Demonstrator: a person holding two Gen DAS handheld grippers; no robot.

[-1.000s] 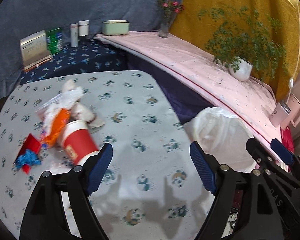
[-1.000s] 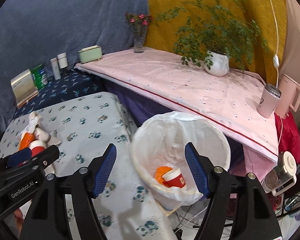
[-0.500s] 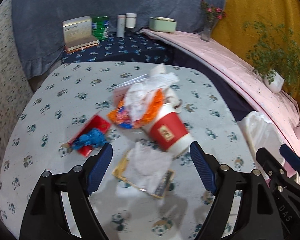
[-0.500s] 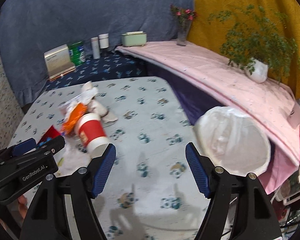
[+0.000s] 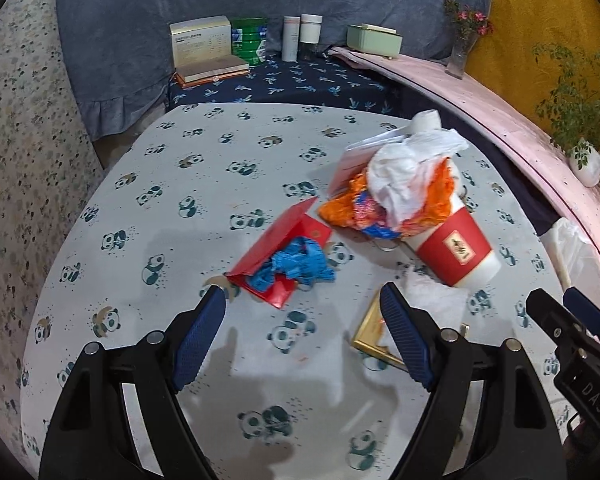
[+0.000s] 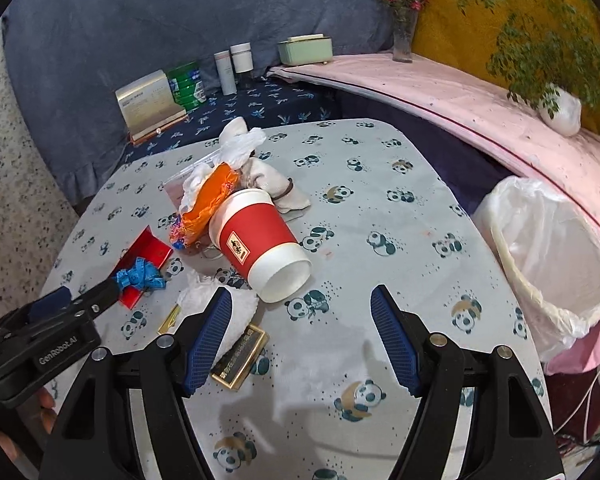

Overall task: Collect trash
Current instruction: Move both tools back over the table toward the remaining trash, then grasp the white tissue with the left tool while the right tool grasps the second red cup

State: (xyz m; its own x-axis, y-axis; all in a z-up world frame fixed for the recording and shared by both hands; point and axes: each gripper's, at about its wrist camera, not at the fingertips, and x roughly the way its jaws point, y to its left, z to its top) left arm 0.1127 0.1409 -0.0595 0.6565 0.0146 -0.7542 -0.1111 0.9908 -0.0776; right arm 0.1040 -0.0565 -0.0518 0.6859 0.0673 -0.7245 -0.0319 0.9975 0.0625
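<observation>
Both hand-held grippers, left (image 5: 302,330) and right (image 6: 300,334), hang spread and empty, probably lining up on the tipped red cup (image 6: 260,240) mid-frame.

the tablecloth (image 5: 188,184) is pale grey with a panda print. a paper cup (image 6: 260,246) has a red sleeve over white. an orange wrapper (image 5: 432,196), blue tape (image 5: 300,264) and a red envelope (image 5: 284,236) show; gripper pads (image 5: 198,336) are blue.

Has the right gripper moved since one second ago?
Yes. The right gripper has swung left from over the lined bin to the tipped paper cup.
</observation>
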